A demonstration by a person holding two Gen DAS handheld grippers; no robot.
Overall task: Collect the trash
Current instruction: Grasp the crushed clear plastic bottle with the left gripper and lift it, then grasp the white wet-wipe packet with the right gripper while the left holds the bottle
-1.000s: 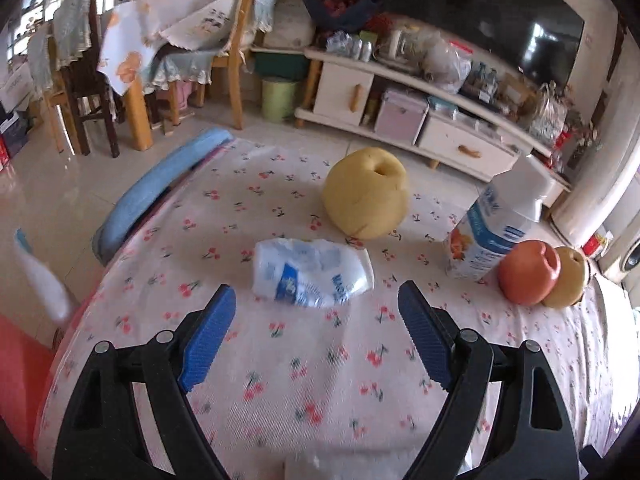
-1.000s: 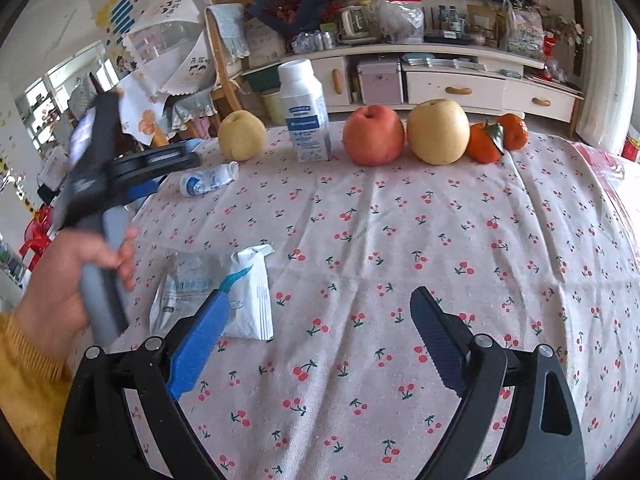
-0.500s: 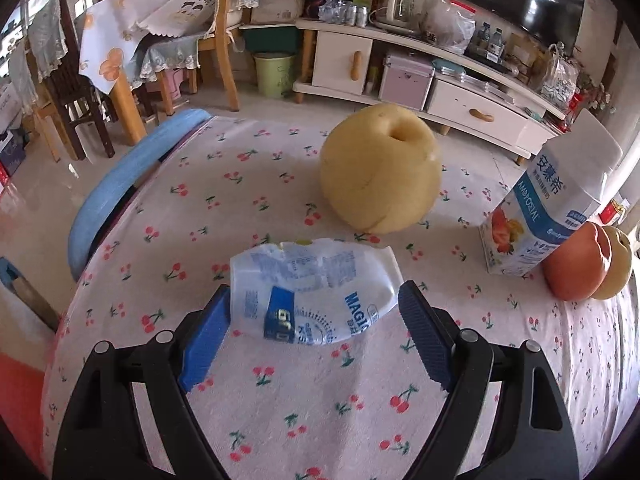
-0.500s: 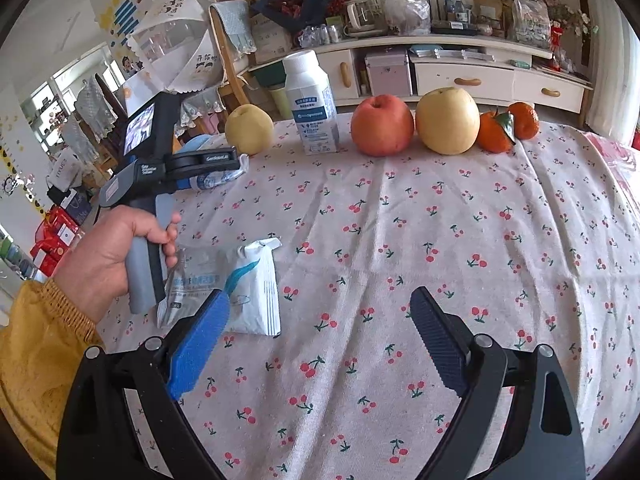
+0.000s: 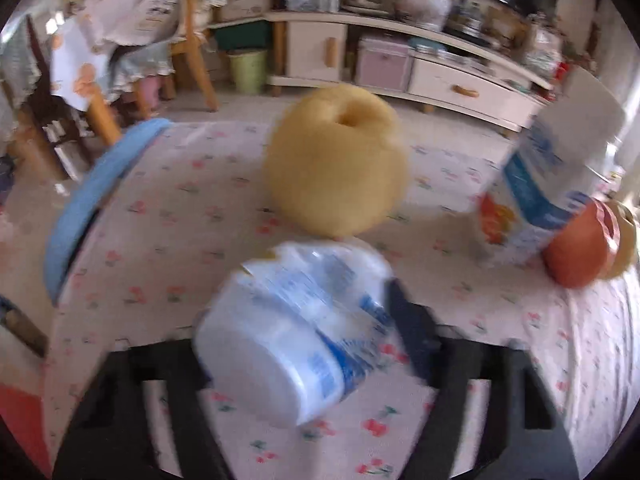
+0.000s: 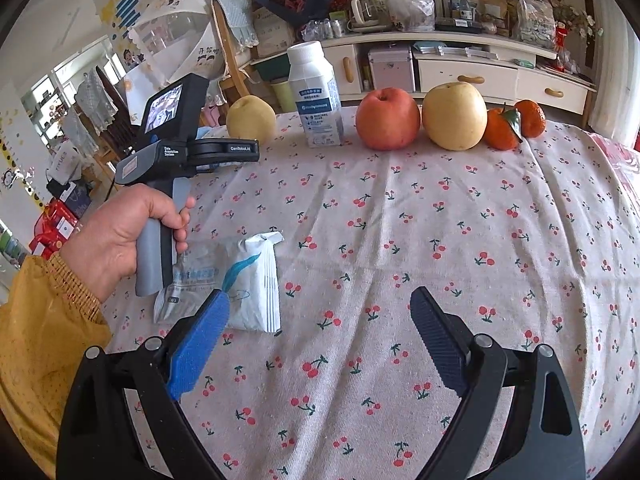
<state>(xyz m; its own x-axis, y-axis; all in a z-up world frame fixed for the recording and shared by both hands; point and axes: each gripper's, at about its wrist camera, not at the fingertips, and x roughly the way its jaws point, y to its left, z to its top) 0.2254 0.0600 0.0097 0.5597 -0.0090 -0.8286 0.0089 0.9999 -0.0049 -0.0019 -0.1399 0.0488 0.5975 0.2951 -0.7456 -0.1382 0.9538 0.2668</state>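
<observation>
My table under its pale cherry-print cloth fills both views, and most of what stands on it is not trash: along the far edge a yellow pear, a white and blue milk carton, a red apple, a second yellow pear and two small oranges.

Two pieces of litter show. The crumpled white and blue plastic bottle sits between the jaws of my left tongs, which have just been closing around it. It is tilted with its base toward the camera and looks pinched, though the view is blurred, so I judge it gripped rather than swear to it. The flat white and clear plastic wrapper lies on the cloth just beyond my right tongs, whose jaws stand wide with nothing in them.

So I reckon the job has barely started: one piece in hand, one untouched, and no bin in sight on the table.
</observation>
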